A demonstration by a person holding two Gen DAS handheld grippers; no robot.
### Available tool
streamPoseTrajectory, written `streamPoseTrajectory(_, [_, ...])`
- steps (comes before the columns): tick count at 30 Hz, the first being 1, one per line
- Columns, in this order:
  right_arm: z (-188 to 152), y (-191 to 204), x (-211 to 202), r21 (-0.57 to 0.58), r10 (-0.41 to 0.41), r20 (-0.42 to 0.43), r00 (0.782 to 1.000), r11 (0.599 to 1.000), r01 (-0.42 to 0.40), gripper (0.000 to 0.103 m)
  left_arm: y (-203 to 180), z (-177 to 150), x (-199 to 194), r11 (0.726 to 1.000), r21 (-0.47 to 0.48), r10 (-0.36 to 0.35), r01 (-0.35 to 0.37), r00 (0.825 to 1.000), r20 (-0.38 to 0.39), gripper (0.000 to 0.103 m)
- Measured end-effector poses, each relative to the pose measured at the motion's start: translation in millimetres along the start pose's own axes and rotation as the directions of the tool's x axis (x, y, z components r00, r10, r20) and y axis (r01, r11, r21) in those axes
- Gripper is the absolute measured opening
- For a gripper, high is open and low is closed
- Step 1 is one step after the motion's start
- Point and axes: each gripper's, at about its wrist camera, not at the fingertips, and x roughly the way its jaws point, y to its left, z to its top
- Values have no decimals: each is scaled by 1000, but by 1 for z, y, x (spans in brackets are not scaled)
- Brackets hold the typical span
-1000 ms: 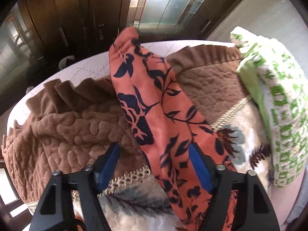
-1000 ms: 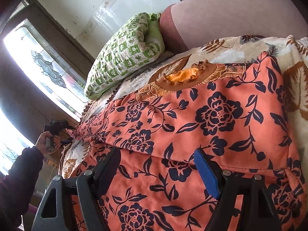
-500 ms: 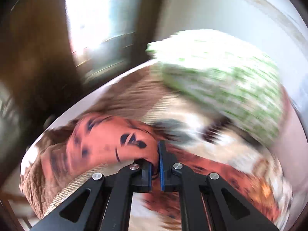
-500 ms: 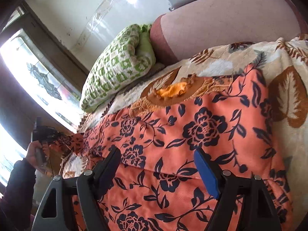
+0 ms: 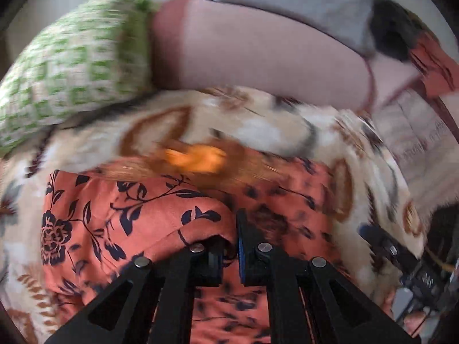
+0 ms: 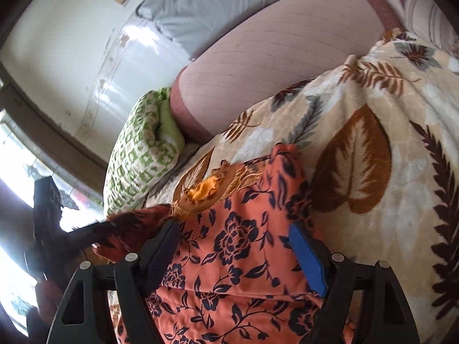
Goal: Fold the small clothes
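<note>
An orange garment with a dark blue flower print [image 6: 238,246] lies on a cream blanket with leaf patterns [image 6: 373,132]. It has a gold-brown neckline with a yellow inside [image 6: 203,189]. My left gripper [image 5: 229,246] is shut on a fold of the garment [image 5: 137,218] and holds it over the rest of the cloth; this view is blurred. The left gripper also shows at the left of the right wrist view [image 6: 94,229]. My right gripper [image 6: 233,246] is open, just above the garment, with nothing between its blue pads [image 6: 307,261].
A green-and-white patterned pillow [image 6: 140,154] lies at the head of the bed beside a pink bolster [image 6: 272,66]. A grey cover [image 6: 206,3] lies behind it against the white wall. A window [image 6: 17,154] is at the left.
My left gripper shut on the garment's sleeve end and swung it from the brown bedspread side across toward the garment's body. My right gripper stayed open and shifted a little over the cloth.
</note>
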Motion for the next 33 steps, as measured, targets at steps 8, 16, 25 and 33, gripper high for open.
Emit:
streamPoseTrajectory(8, [10, -20, 2, 105, 80, -20, 997, 991, -78, 81, 54, -27, -55, 988, -151, 12, 25, 970, 242, 64])
streamPoseTrajectory(16, [-20, 20, 28, -67, 48, -107, 993, 996, -56, 81, 133, -76, -64, 953, -302, 96, 20, 926, 365, 80])
streamPoseTrajectory(25, [-67, 97, 53, -298, 66, -215, 974, 946, -130, 81, 199, -74, -6, 882, -411, 303, -230, 945, 123, 80])
streamPoseTrajectory(33, [-133, 148, 118, -550, -215, -273, 938, 835, 31, 81, 236, -85, 21, 842, -481, 277, -245, 961, -5, 80])
